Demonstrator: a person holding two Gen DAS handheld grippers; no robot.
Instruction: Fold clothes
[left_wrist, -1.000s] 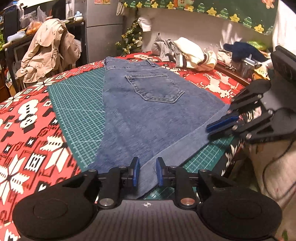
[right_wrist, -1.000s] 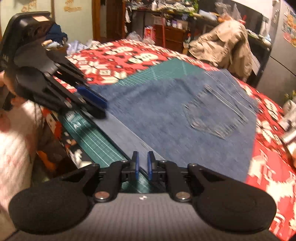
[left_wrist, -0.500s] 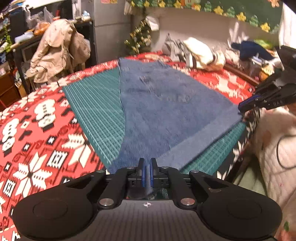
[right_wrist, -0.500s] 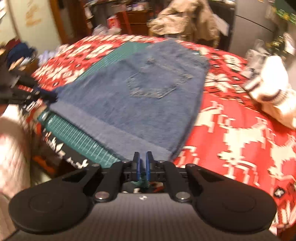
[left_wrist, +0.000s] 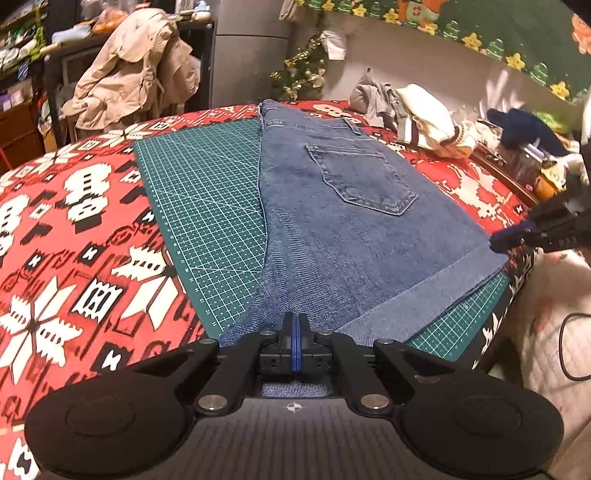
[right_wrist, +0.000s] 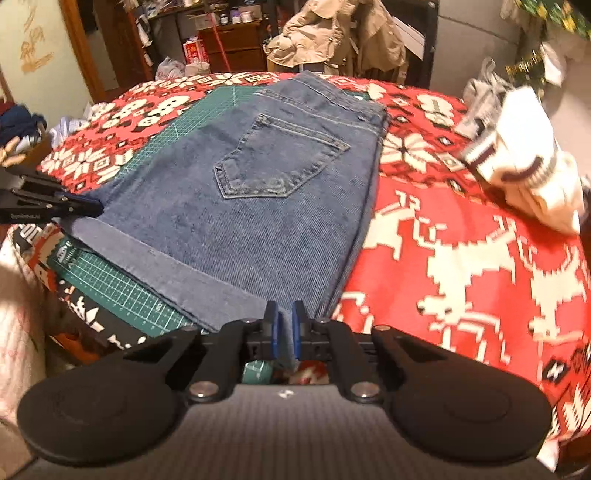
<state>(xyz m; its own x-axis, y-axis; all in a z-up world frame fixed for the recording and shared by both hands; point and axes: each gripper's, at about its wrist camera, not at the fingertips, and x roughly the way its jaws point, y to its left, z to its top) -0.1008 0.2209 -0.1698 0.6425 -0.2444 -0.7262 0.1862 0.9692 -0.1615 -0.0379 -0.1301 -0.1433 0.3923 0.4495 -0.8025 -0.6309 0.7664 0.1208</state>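
Note:
Folded blue jeans (left_wrist: 332, 240) lie back pocket up on a green cutting mat (left_wrist: 207, 206). My left gripper (left_wrist: 295, 325) is at the near left corner of the cuffed hem, its jaws closing tight with denim pinched between the blue pads. In the right wrist view the same jeans (right_wrist: 258, 221) stretch away. My right gripper (right_wrist: 284, 325) is shut on the hem's right corner, a strip of denim showing between its pads. Each gripper appears in the other's view: the right gripper (left_wrist: 496, 242) at the far hem corner, the left gripper (right_wrist: 92, 205) at the left edge.
A red patterned cloth (left_wrist: 74, 240) covers the table under the mat. A white sweater (right_wrist: 524, 173) and grey clothes lie at the table's far right. A beige coat (left_wrist: 136, 66) hangs on a chair beyond the table. The table edge runs just below the hem.
My left jaws went from open around the hem to shut on it. My right gripper slid along the hem away from the left one, to the right corner, staying shut.

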